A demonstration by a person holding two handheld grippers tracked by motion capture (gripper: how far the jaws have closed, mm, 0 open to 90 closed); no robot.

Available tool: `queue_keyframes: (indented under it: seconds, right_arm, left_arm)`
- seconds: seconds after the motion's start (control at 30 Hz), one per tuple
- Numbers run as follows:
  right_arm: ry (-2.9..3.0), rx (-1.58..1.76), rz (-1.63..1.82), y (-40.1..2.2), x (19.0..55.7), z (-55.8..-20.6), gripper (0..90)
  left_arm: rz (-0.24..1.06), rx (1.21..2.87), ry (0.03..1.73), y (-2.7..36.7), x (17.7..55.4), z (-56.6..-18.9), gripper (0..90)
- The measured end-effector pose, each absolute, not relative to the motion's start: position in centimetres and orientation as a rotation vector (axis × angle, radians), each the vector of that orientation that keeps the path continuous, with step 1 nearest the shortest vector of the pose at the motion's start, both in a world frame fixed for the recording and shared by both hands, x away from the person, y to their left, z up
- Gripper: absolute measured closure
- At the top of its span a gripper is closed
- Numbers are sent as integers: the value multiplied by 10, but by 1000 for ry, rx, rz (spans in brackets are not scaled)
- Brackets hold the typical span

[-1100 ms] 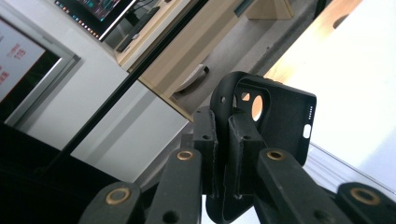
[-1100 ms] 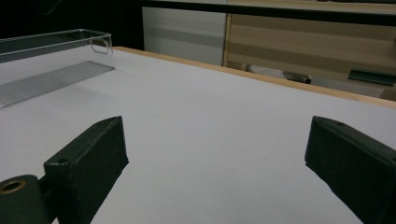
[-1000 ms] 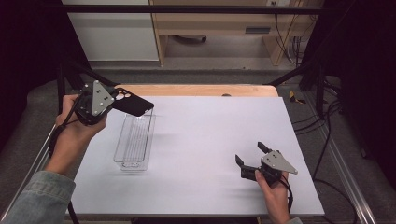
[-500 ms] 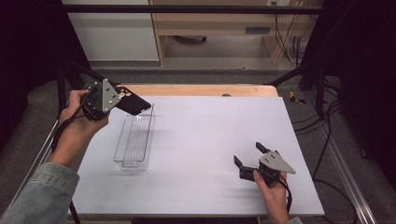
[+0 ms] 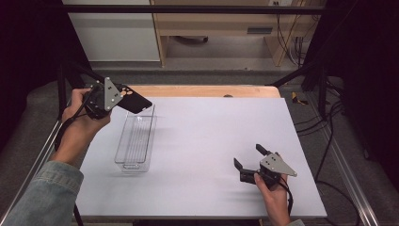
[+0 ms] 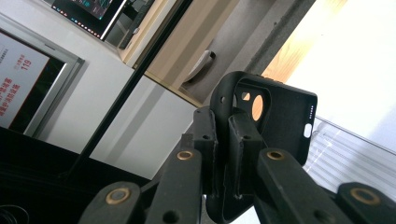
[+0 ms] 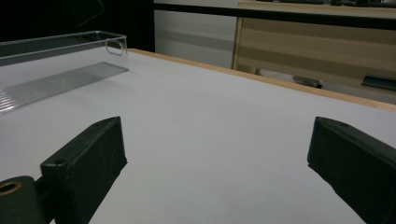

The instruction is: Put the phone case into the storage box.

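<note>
The clear plastic tray [image 5: 135,139] lies on the left part of my desk [image 5: 211,141], its long axis running from the near edge away from me, and I see nothing inside it, only its ribbed floor. In the right tongs view the same tray [image 7: 60,60] shows at the far left, its walls bare.

My left tongs [image 5: 123,98] are clenched on a black phone case [image 5: 136,101], which I hold in the air over the far end of the tray, clear of its rim. In the high view the case's long axis runs out from the tongs toward the right and slightly toward me. In the left tongs view the case [image 6: 280,121] stands past the left tongs [image 6: 224,154], pinched by one edge, with its camera cut-out toward the top.

My right tongs [image 5: 249,157] rest low near the desk's near right corner, released, nothing between the jaws, well apart from the tray.
</note>
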State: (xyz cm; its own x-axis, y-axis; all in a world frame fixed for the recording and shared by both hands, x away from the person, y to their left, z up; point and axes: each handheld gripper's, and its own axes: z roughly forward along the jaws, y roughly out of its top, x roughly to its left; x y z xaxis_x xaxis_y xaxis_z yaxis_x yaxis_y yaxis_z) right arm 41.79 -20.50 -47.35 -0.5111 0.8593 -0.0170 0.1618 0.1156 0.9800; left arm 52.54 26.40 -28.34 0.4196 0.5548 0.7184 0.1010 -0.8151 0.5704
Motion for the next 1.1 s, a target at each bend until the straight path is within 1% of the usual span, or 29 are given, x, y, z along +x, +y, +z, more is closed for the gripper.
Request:
queue_keyframes:
  seconds: [0.23,0.27,0.37,0.4,0.5,0.7,1.1]
  right_arm:
    - [1780,984,1437,-203,418,-472,38]
    - [1781,986,1442,-203,418,-472,36]
    - [1783,985,1452,-203,417,-472,30]
    - [1786,974,1449,-204,417,-473,30]
    - [1783,974,1451,-204,417,-472,30]
    - [1785,968,1443,-203,417,-472,30]
    - [1778,949,1432,-204,415,-472,37]
  left_arm:
    - [1375,2240,550,263,525,-282,829]
    - [1392,2251,525,262,526,-281,829]
    - [1368,2260,540,260,526,-282,829]
    - [1378,2257,519,260,528,-282,829]
    - [1381,2284,533,258,530,-282,829]
    - [1393,2307,485,253,530,-279,829]
    - [1405,2363,452,252,537,-284,828]
